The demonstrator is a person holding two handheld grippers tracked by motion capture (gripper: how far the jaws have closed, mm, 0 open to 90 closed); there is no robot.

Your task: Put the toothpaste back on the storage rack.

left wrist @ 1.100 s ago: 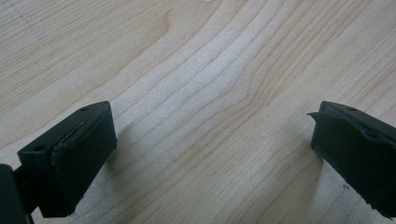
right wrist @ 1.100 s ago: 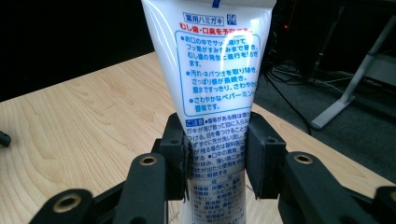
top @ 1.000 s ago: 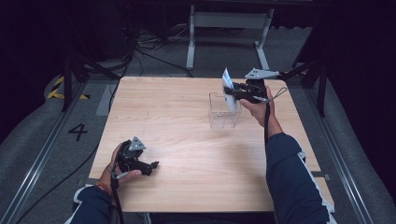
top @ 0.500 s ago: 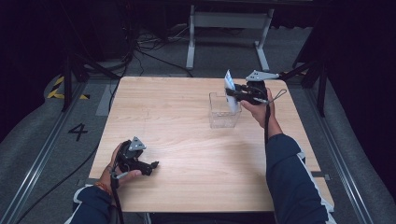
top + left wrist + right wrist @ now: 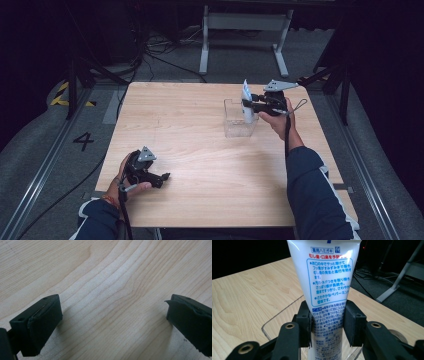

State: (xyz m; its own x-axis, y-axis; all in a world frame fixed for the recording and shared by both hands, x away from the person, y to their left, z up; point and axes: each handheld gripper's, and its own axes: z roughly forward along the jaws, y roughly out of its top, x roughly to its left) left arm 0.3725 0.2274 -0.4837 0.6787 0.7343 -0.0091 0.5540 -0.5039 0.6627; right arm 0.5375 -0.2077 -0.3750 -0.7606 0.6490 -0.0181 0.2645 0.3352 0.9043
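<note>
A white tube (image 5: 327,280) with blue and red Japanese print stands upright in my right gripper (image 5: 327,325), whose jaws are shut on its lower part. In the high view that tube (image 5: 247,102) hangs with its lower end inside a clear plastic box (image 5: 234,125) at the table's far right, with the right gripper (image 5: 250,105) beside the box's right wall. My left gripper (image 5: 165,177) rests near the table's front left corner. Its jaws stand wide apart over bare wood (image 5: 112,302), with nothing between them.
The wooden table (image 5: 200,150) has its far edge just behind the box. A metal stand (image 5: 240,30) and cables lie on the dark floor beyond. A floor rail with a painted 4 (image 5: 82,141) runs along the left.
The right gripper has brought the tube down and slightly left, so its lower end now sits inside the clear box. The left gripper has stayed put.
</note>
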